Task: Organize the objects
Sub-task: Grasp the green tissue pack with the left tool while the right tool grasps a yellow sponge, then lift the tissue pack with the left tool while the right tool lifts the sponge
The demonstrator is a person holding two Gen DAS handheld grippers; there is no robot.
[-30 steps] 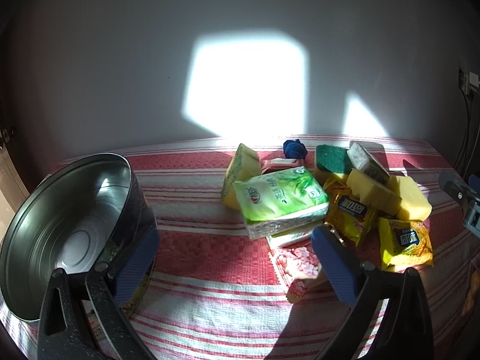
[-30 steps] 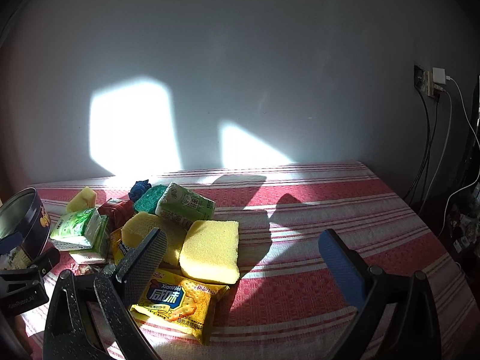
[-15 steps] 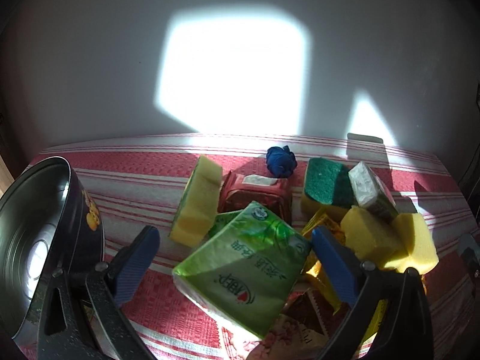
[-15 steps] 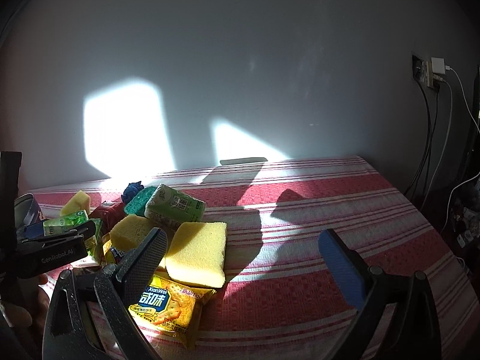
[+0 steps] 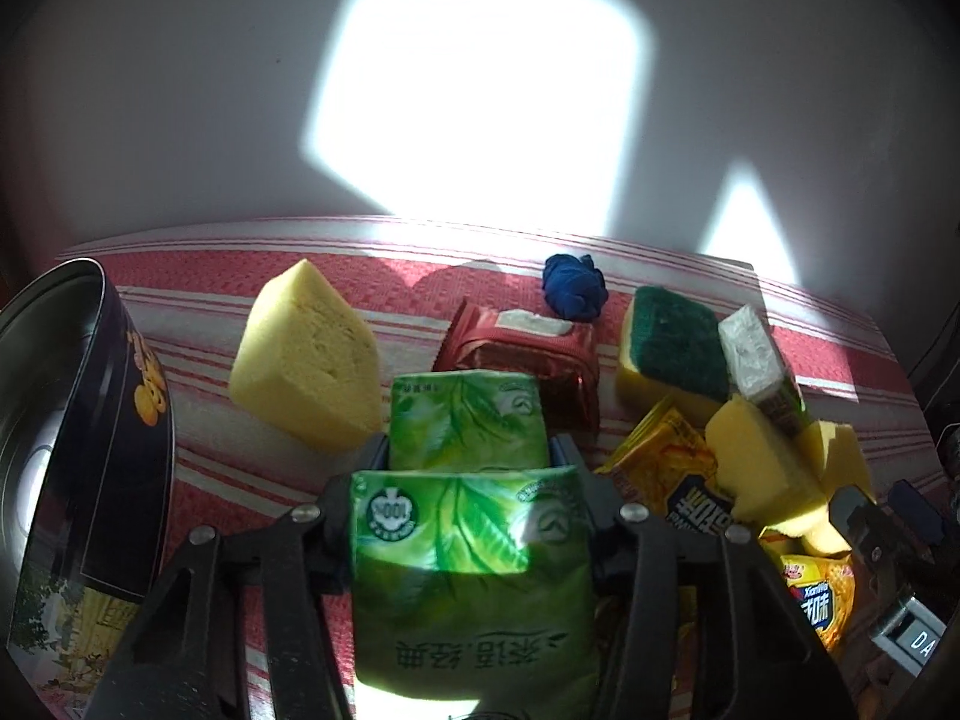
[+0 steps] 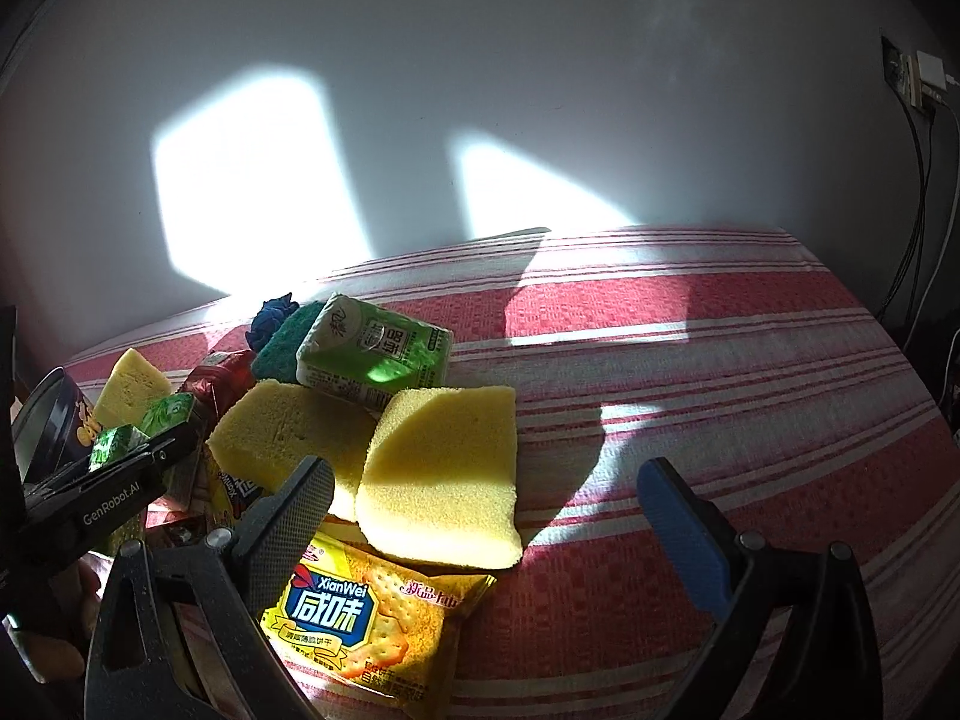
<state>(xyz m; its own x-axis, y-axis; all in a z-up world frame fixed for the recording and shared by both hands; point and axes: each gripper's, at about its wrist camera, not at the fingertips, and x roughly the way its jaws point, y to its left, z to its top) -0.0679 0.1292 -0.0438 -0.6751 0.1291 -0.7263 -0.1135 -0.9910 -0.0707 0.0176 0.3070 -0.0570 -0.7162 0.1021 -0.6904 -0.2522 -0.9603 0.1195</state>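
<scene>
Far left of the left wrist view sits the open metal tin, dark-walled with a yellow print, and that looks like the destination. Centre frame, the left gripper is closed on the green tissue pack, both fingers pressed flat against its sides, the pack filling the lower middle of the picture. So the step in hand reads as a grasp made and a carry about to start; the next move likely calls for a lift clear of the pile and a swing toward the tin at the left edge. Just left of the pack stands a yellow sponge wedge, right in that path, so the lift needs height. Behind the pack lies a red foil packet, then a blue cloth ball, a green-topped scouring sponge and yellow cracker packets at the right. Over in the right wrist view, the right gripper hangs wide open, holding nothing, above a yellow cracker packet and two yellow sponges on the striped cloth.
</scene>
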